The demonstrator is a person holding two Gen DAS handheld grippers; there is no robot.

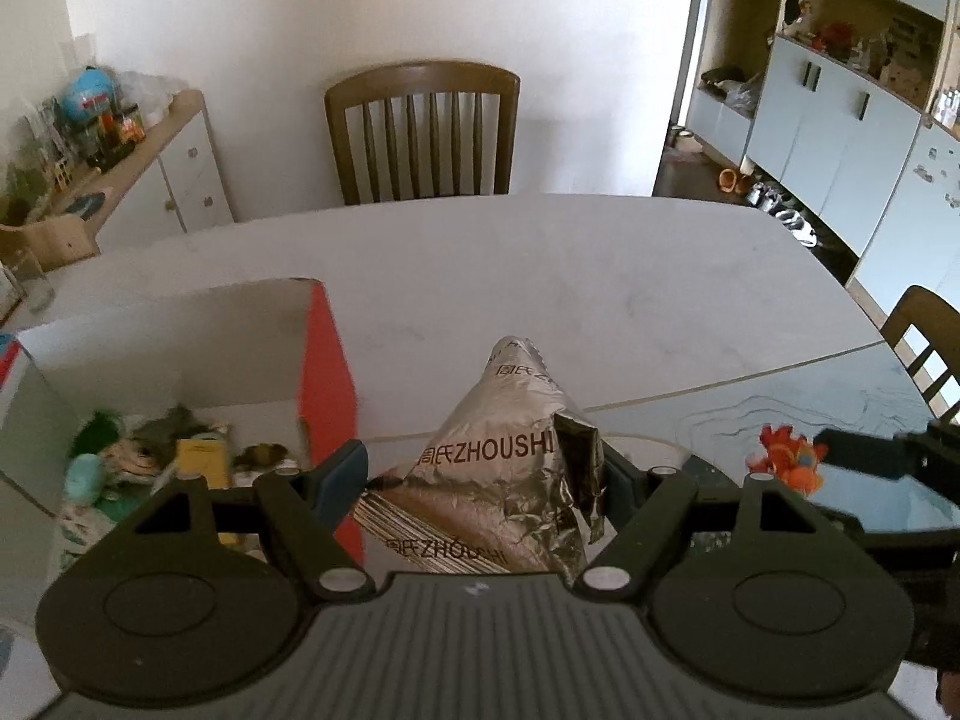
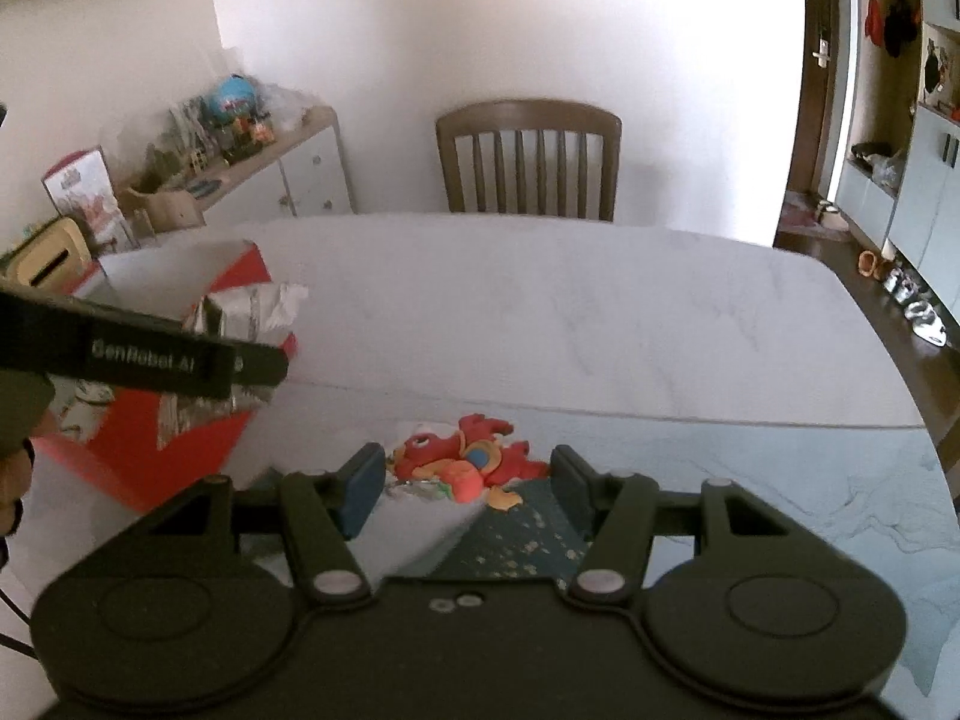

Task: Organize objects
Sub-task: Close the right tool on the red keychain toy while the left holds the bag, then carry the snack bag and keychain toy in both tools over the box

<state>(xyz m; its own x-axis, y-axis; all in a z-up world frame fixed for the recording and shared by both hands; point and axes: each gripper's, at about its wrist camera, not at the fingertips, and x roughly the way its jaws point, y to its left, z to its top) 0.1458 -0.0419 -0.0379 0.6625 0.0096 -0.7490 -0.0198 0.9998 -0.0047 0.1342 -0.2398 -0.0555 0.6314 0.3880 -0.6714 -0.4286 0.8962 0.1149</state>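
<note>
Now your left gripper [image 1: 480,474] squeezes the silver foil bag [image 1: 504,468], up beside the red box [image 1: 324,372] at the table's [image 1: 540,276] left edge. Your right gripper [image 2: 468,483] holds the red toy [image 2: 468,462]. Some things sit inside already; these two still wait.

Both wrist cams are riding just behind their tongs, tilting down across the counter [image 1: 540,276] toward the far chair [image 1: 423,132] and wall. Left cam is sitting close over the red box [image 1: 327,396]. Both views are sharing the counter, chair, sideboard [image 2: 300,162] and box.
</note>
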